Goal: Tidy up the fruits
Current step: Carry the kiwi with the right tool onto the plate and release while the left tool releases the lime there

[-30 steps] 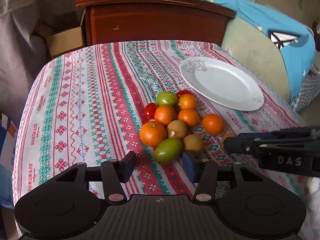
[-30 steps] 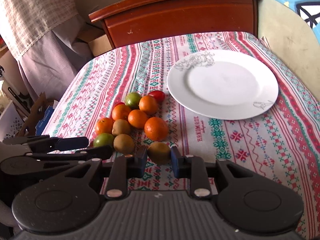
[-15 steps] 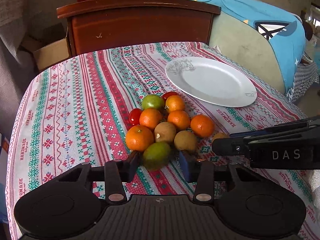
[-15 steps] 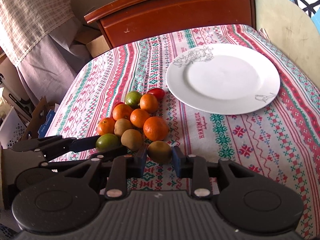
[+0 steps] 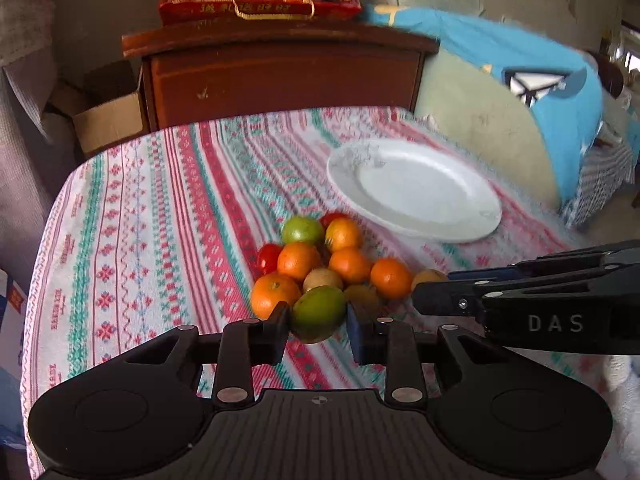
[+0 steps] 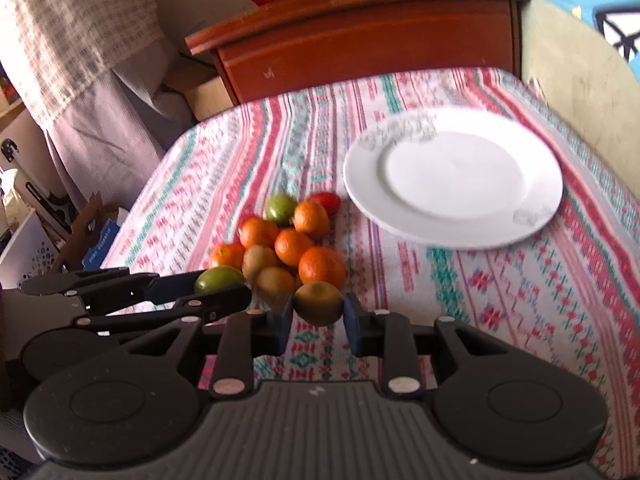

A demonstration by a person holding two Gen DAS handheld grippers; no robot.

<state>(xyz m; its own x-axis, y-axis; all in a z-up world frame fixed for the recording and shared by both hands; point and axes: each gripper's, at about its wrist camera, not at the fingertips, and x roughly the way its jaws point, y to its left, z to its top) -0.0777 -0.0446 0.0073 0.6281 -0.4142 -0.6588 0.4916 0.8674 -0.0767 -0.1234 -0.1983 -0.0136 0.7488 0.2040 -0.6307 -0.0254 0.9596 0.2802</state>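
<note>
Closing on the green fruit, the left gripper has its two pads against the fruit's flanks, where a second ago they stood wide and short of it. Its jaws are closing at this moment with the fruit between them; from the left wrist view the pads appear to touch both sides, so the grasp looks made or very nearly so. That fruit sits at the near edge of the pile of oranges, brownish fruits and small red ones on the striped tablecloth.

Moving right, the right gripper is clenched on a brownish-green fruit, the nearest one on its side of the pile. It held that fruit a second ago too, and the grip has not changed. In the left wrist view this gripper comes in from the right, and its fingertips hide most of the fruit.

Further right and beyond the pile lies the white plate, bare, well apart from both held fruits.

So the change is on the left: a reach has become a grip, and both hands now hold one fruit each. My reading is that picking is about done and carrying to the plate comes next. Neither fruit looks clearly lifted yet. The green fruit touches its neighbours, so pulling it out may roll the orange beside it.
</note>
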